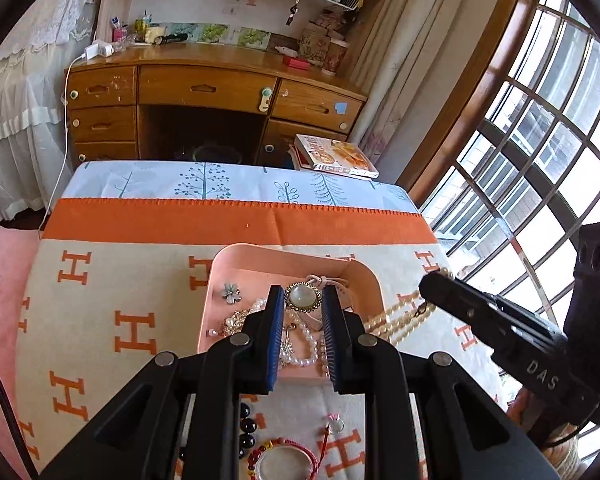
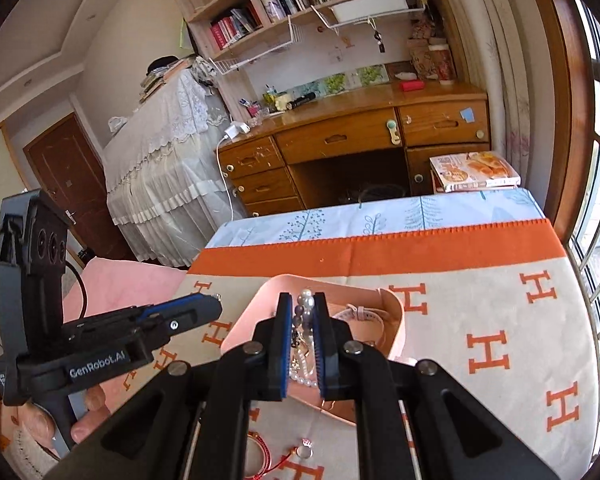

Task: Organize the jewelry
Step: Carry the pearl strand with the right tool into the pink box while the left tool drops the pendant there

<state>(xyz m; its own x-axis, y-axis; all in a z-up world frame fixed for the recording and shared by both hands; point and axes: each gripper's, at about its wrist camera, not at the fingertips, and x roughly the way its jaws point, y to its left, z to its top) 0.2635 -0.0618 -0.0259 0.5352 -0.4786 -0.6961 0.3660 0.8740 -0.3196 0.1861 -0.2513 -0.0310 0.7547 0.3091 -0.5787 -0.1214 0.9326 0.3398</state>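
Patterned surface [image 1: 132,280]: right gripper [image 2: 302,344] jaws clench a pearl necklace [image 1: 396,316] beside the pink tray [image 1: 364,276]; left gripper [image 1: 302,332] jaws released. Next, lower it in.

Pink tray [image 1: 364,280], cream blanket [image 1: 132,288] with orange H pattern, pale pearl necklace [image 1: 396,320], black-and-blue tools.

Bangle [image 1: 284,460] cut off below
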